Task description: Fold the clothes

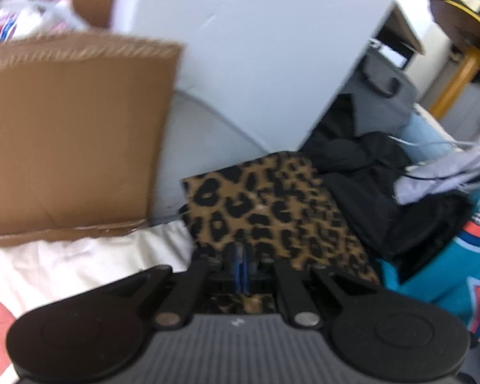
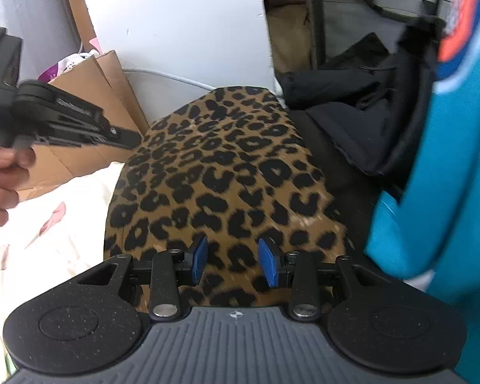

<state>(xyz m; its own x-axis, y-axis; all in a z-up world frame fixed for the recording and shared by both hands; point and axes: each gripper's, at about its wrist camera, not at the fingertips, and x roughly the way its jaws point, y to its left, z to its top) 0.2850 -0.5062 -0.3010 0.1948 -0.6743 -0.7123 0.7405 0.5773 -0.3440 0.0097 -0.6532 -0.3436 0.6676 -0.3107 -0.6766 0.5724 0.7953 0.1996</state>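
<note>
One white wall (image 1: pixel 256 48) rose behind everything, and against its foot lay a pale bed sheet (image 1: pixel 80 262) with pink shapes printed on it. Left of the leopard-print garment (image 2: pixel 214 172) stood one brown cardboard box (image 1: pixel 70 134) holding a plastic bag (image 1: pixel 22 16). Right of the garment lay a heap of black clothing (image 1: pixel 368 198), and just right of that one teal jersey (image 2: pixel 438 192) with orange trim. A grey bag (image 1: pixel 380 96) sat beyond the black heap.

The leopard-print garment, the single piece being worked, lay flat on the sheet between the box and the black heap, already squared into a compact rectangle. I judged the fold to be mid-way: one edge gripped, the other about to be.

Two grippers were in play. The left gripper (image 1: pixel 241 268) had its blue pads pressed together on the near edge of the leopard cloth, which passed beneath its linkage; in the right wrist view it was seen from the side, held by a hand (image 2: pixel 3 172). The right gripper (image 2: pixel 232 260) stood partly open above the garment's near edge, blue fingers (image 2: pixel 267 262) apart with only print showing between them, and gripping nothing.

The next move probably called for the right jaws to drop onto that edge and pinch, then both hands to lift together and carry it across.
</note>
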